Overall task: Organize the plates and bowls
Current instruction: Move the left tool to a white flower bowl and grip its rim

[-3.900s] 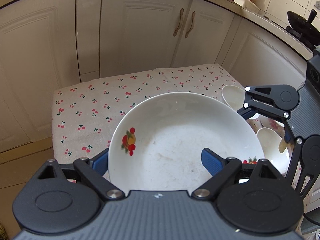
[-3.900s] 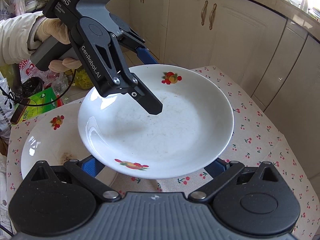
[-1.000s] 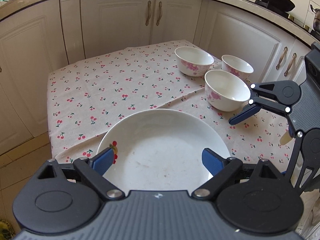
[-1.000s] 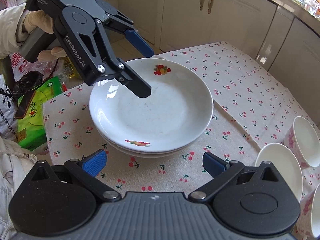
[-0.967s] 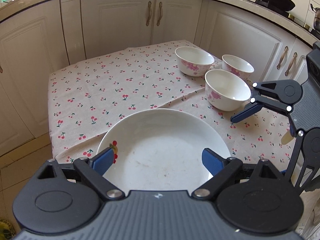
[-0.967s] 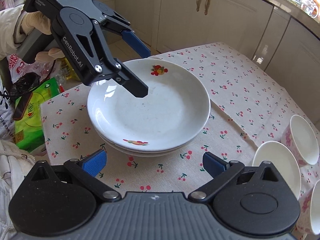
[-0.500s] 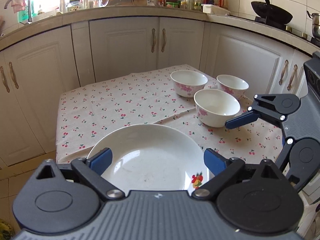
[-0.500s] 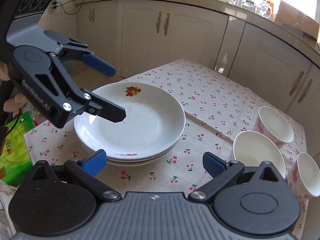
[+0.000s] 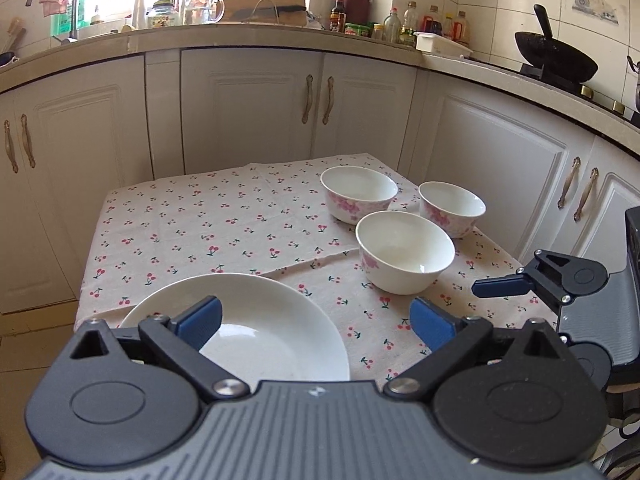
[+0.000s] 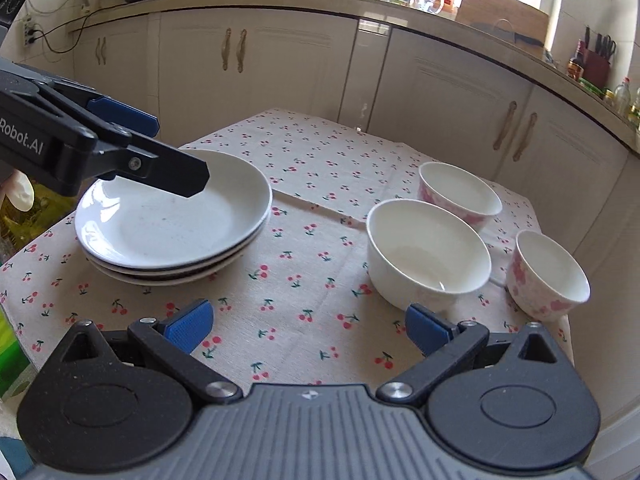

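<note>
On the desk [image 10: 320, 148], left of the near bowl [image 10: 428, 252], the plates [image 10: 168, 232] lay stacked three deep, rims nested, the top one bare. We judged the plate step finished and the bowls next. Our left hand-held gripper [image 9: 316, 316] had just been opening its jaws; they stood spread above the stack's near edge, the pads clear of the top plate and nothing held between them. Our right hand-held gripper [image 10: 308, 326] was spread too, empty, its right finger close in front of the near bowl.

Three bowls stood apart from one another on the cloth [image 9: 208, 232]: the near bowl nearest the plates, a second bowl [image 10: 460, 196] behind it and a third bowl [image 10: 548, 276] to its right, close to the desk's edge. We thought the next move called for closing one finger inside and one outside the near bowl's rim, lifting it straight up, and setting it into another bowl so the three nest.

The plates were shallow glazed white ware, glossy, with faint specks on the top face. The bowls were deep, round, thin-walled and glazed, with pink flowers outside; the smooth rim would likely slip under a light pinch. The cloth was soft printed cotton with cherries, creased where two layers overlap behind the near bowl.
</note>
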Demonstrator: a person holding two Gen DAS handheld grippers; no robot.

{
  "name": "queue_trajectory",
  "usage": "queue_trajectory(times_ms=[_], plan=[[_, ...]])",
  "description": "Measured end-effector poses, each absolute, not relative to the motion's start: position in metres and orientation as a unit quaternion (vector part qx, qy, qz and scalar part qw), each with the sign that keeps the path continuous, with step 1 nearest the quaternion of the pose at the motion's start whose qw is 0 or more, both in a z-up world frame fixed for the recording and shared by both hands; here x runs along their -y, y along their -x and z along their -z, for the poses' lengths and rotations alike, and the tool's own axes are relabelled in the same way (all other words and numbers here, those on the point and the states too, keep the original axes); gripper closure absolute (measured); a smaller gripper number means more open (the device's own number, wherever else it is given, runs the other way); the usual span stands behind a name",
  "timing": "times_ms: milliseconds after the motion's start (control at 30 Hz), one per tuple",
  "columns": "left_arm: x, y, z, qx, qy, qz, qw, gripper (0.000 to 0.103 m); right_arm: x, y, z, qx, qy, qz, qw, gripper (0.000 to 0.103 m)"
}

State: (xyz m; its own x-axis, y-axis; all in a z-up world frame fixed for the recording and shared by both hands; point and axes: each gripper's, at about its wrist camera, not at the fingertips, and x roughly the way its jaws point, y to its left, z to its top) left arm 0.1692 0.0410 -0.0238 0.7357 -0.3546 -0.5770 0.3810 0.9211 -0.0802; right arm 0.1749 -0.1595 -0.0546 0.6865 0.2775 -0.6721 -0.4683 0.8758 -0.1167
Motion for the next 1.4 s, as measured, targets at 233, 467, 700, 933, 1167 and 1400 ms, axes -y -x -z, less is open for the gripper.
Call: queue_trajectory(times_ms=[233,467,700,933,1167,1400], plan=[[-0.002,-0.199,0.027,-0.327,-0.065,0.211,0.919,0.003,0.205,-0.188,0.062,-0.324,0.083,-0.173,0.926,0.0],[0.034,-0.233,0.031,-0.343,-0.101,0.225,0.906,0.003,0.228,-0.211,0.087,-0.356,0.042,-0.172,0.917,0.0],[0.059,-0.257,0.038,-0.362,-0.132,0.249,0.889,0.003,0.23,-0.229,0.093,-0.348,0.043,-0.172,0.92,0.0],[0.074,-0.282,0.05,-0.382,-0.152,0.251,0.876,0.006,0.224,-0.237,0.089,-0.315,0.059,-0.168,0.932,0.0],[0.082,-0.304,0.057,-0.397,-0.144,0.268,0.866,0.02,0.221,-0.245,0.087,-0.297,0.067,-0.176,0.936,0.003],[0.088,-0.316,0.063,-0.405,-0.139,0.281,0.859,0.028,0.22,-0.247,0.084,-0.296,0.069,-0.191,0.933,0.015]])
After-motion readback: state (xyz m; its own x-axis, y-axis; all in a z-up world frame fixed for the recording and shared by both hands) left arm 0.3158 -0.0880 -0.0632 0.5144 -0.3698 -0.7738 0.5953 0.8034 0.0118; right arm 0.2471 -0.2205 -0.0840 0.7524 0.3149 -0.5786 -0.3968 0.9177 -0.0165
